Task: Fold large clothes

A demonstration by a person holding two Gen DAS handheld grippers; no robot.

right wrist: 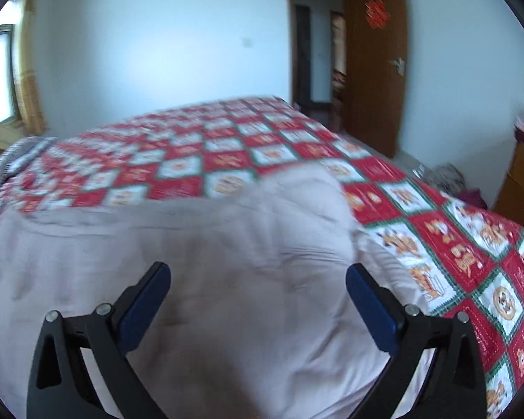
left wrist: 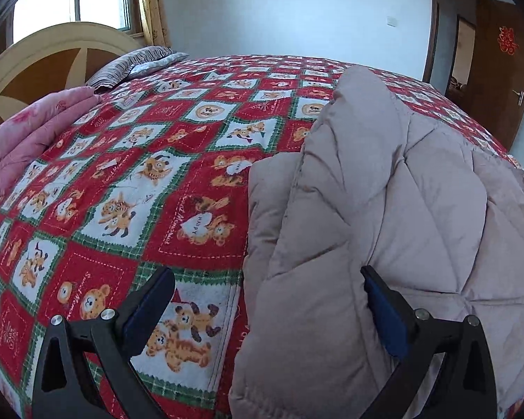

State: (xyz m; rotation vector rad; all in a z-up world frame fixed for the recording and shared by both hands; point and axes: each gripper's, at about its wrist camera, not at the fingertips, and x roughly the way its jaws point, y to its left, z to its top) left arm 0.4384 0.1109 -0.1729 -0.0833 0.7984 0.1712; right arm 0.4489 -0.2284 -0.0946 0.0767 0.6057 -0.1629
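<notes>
A pale beige padded coat (left wrist: 384, 209) lies on a bed covered by a red, white and green patchwork bedspread (left wrist: 150, 181) printed with cartoon tigers. In the left wrist view the coat takes up the near right part of the bed, and one long quilted part of it is folded over the rest and runs away toward the far edge of the bed. Its left edge lies straight along the bedspread.

The left gripper (left wrist: 269, 293) is spread wide open and holds nothing. Its left finger hangs over bare bedspread, just beside the coat's left edge, and its right finger is over the quilted fabric; whether either one touches I cannot tell.

The right gripper (right wrist: 258, 289) is also wide open and empty, with both fingers over the middle of the coat near the near edge of the bed. This view is blurred, so the coat's seams and folds are hard to make out there.

At the head of the bed, on the far left, a folded pink quilt (left wrist: 35, 132) lies near the corner, with a striped grey pillow (left wrist: 136, 63) beyond it, against a rounded cream and brown headboard (left wrist: 52, 59). A brown wooden door (right wrist: 377, 63) with a red paper decoration stands open past the far right corner of the bed.
</notes>
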